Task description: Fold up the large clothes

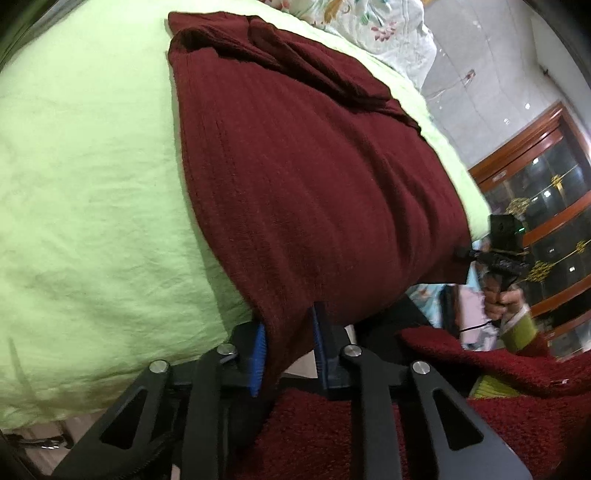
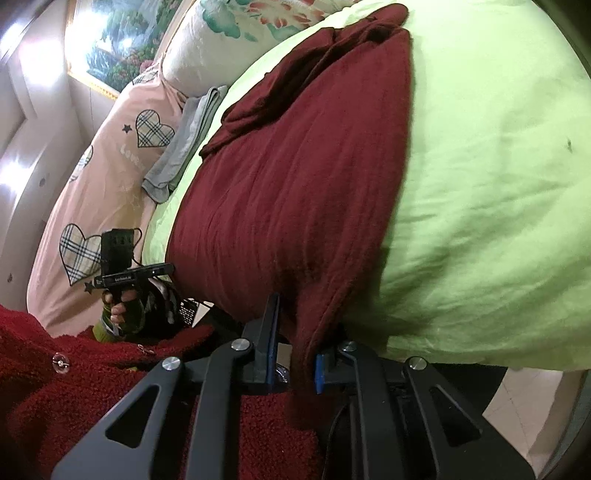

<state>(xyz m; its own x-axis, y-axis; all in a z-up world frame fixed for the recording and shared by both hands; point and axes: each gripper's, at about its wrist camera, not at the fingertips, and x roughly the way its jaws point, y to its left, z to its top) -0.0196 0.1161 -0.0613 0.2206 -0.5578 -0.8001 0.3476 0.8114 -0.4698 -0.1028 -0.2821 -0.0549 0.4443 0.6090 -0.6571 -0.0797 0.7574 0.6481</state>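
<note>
While the maroon knit garment (image 1: 303, 177) lies spread lengthwise over the green bedsheet (image 1: 92, 177), we hold its near hem at the bed's edge with both tools. Left of the garment, in the left wrist view, bare green sheet fills the picture. Our left gripper (image 1: 288, 347) has its jaws clenched on a fold of the hem, the blue pads (image 1: 258, 358) pressing the cloth from both sides. Right of the garment in that view, our right hand (image 1: 504, 299) grips the handle of the other tool, and a wooden cabinet (image 1: 546, 206) stands beyond the bed.

From the right wrist view, a pink quilt with plaid hearts (image 2: 110, 162) and a folded grey cloth (image 2: 184, 144) lie left of the garment (image 2: 295, 177), with our left hand (image 2: 122, 306) low beside it. Our right gripper (image 2: 295, 354) grasps a hanging bunch of the hem between its jaws. Right of the garment the green sheet (image 2: 498, 184) runs on. A floral pillow (image 2: 236, 26) sits past the garment's far end, where the cloth is bunched in folds.
</note>
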